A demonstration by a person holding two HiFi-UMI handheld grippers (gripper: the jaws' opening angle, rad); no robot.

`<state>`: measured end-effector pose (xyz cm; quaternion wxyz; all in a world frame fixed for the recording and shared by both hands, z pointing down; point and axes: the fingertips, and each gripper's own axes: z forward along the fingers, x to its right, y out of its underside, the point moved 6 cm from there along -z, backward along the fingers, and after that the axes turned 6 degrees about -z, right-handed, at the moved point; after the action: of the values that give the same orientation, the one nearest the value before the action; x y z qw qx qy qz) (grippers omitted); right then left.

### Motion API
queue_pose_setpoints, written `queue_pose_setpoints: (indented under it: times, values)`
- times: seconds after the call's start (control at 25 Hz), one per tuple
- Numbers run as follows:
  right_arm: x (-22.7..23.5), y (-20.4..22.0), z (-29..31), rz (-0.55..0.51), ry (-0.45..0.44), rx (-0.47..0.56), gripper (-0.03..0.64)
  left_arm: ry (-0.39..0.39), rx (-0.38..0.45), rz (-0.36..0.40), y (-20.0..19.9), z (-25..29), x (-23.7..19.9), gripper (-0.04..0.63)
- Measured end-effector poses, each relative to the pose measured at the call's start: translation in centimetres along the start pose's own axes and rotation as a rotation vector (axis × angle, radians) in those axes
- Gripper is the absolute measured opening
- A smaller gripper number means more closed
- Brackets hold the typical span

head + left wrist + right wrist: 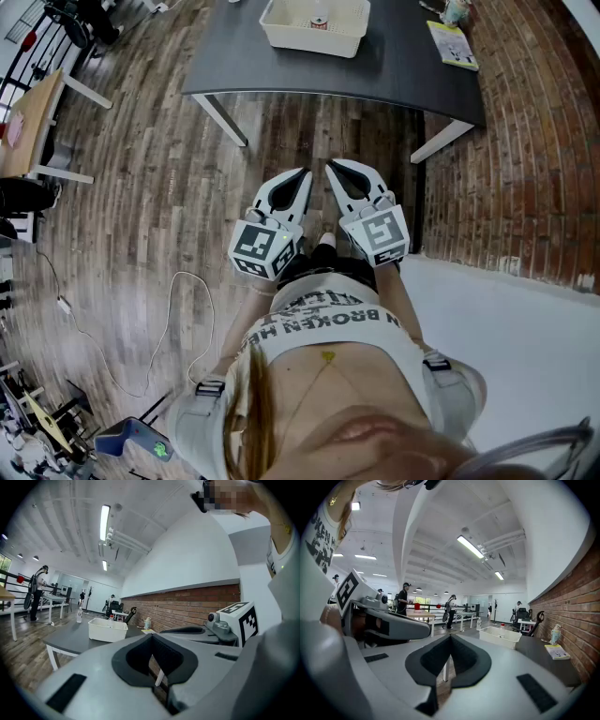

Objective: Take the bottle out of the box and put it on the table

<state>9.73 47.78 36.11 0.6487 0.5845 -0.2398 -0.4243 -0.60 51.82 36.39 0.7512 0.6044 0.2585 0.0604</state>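
The white box (314, 25) stands on the dark grey table (394, 66), well ahead of me. A red-capped bottle (320, 19) sits inside it, mostly hidden; its cap also shows above the box's rim as the bottle (502, 626) in the right gripper view. My left gripper (301, 174) and right gripper (331, 167) are held side by side close to the person's body, over the wooden floor and short of the table. Both have their jaws together with nothing between them. The box (108, 630) appears far off beyond my left gripper (152, 638); likewise the box (501, 637) lies beyond my right gripper (450, 638).
A yellow booklet (453, 44) and a small spray bottle (555, 633) lie on the table by the brick wall (534, 141). Another clear bottle (79, 615) stands on the table beside the box. A cable (178, 319) trails over the floor at left. People and other tables are far back.
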Motion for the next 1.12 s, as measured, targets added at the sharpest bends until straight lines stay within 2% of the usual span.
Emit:
queue_pose_setpoints:
  times: [0.24, 0.4, 0.52, 0.68, 0.92, 1.12]
  values:
    - [1.2, 0.3, -0.4, 0.017, 0.019, 0.049, 0.009, 0.006, 0.012, -0.008, -0.1, 1.0, 0.1, 0.005]
    - [1.9, 0.9, -1.0, -0.007, -0.003, 0.053, 0.009, 0.008, 0.001, -0.011, 0.6, 1.7, 0.6, 0.005]
    - [2.4, 1.1, -1.3, -0.005, -0.025, 0.077, 0.009, 0.0, 0.001, -0.037, 1.3, 2.1, 0.7, 0.005]
    - [3.1, 1.7, -1.0, 0.011, -0.031, 0.057, 0.009, -0.017, 0.008, -0.065, 1.3, 2.4, 0.1, 0.005]
    - [5.1, 1.8, 0.4, 0.014, 0.006, 0.051, 0.009, -0.024, -0.001, -0.075, 0.9, 4.2, -1.7, 0.005]
    - [7.4, 2.2, 2.4, 0.039, 0.031, 0.063, 0.009, 0.001, -0.013, -0.075, 0.2, 7.1, -3.6, 0.005]
